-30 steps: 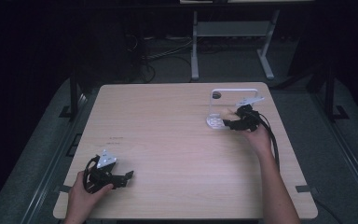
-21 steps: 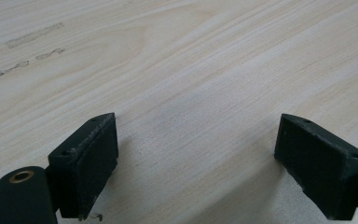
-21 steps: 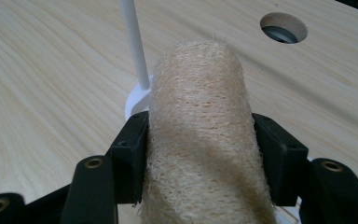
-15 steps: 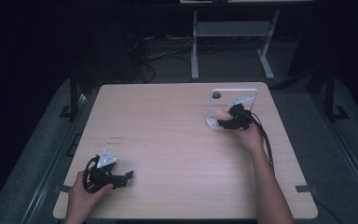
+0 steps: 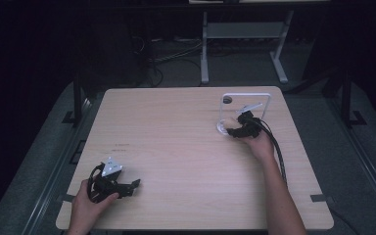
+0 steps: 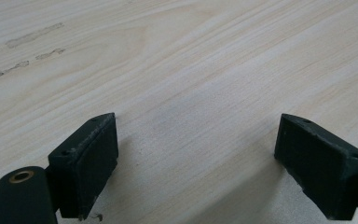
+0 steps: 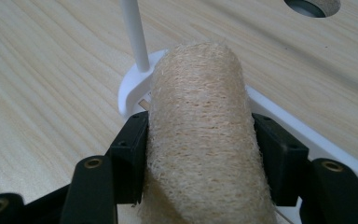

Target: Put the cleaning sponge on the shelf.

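Near the front left corner of the surface (image 5: 176, 147): left gripper (image 5: 129, 187) held in a hand (image 5: 85, 210), lying low over the bare wood, jaws spread wide and released, nothing between them; grey three-cornered plate on top, pointed toward the middle. In the left gripper view (image 6: 196, 154), only pale wood grain between the two black jaws, with a few faint marks farther off.

Farther back, toward the far right corner: right gripper (image 5: 232, 131) on the end of an outstretched forearm, cable trailing along the arm toward the front edge. Clenched on a tan, rough-fibred loofah roll (image 7: 200, 135), pads pressed against both its sides, as seen in the right gripper view (image 7: 200, 154). Roll lying lengthwise between the jaws, far end over the round base of a white wire stand (image 7: 133, 88).

Beyond that, thin white upright rod rising from the base; stand's frame (image 5: 247, 95) close to the far edge. Round hole (image 5: 227, 100) in the surface just inside it.
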Demonstrator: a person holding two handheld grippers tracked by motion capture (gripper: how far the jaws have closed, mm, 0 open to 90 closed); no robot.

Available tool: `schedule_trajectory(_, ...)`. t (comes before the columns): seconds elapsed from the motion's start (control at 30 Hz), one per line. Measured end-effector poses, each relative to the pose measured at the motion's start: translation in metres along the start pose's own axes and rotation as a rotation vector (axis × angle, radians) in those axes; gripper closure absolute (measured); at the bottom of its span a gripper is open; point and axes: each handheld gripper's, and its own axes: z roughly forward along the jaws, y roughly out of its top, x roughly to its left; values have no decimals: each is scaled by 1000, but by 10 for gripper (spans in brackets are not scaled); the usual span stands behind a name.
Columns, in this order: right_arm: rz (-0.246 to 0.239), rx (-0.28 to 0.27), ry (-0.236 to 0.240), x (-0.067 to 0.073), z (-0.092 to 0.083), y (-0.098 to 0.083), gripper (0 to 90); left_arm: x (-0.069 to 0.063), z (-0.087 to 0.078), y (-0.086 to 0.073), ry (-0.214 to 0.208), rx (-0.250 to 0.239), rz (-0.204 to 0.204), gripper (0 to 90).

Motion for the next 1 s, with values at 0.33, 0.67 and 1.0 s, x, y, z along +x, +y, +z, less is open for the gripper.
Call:
schedule_trajectory(0.33, -18, -18, -7, 3, -15, 3, 347, 0, 0, 0, 0, 1, 0, 129)
schedule_trajectory(0.67, -28, -76, -12, 12, -54, 5, 439, 0, 0, 0, 0, 1, -1, 129)
schedule_trajectory(1.0, -41, -82, 9, 29, -76, -8, 749, 0, 0, 0, 1, -2, -3, 129)
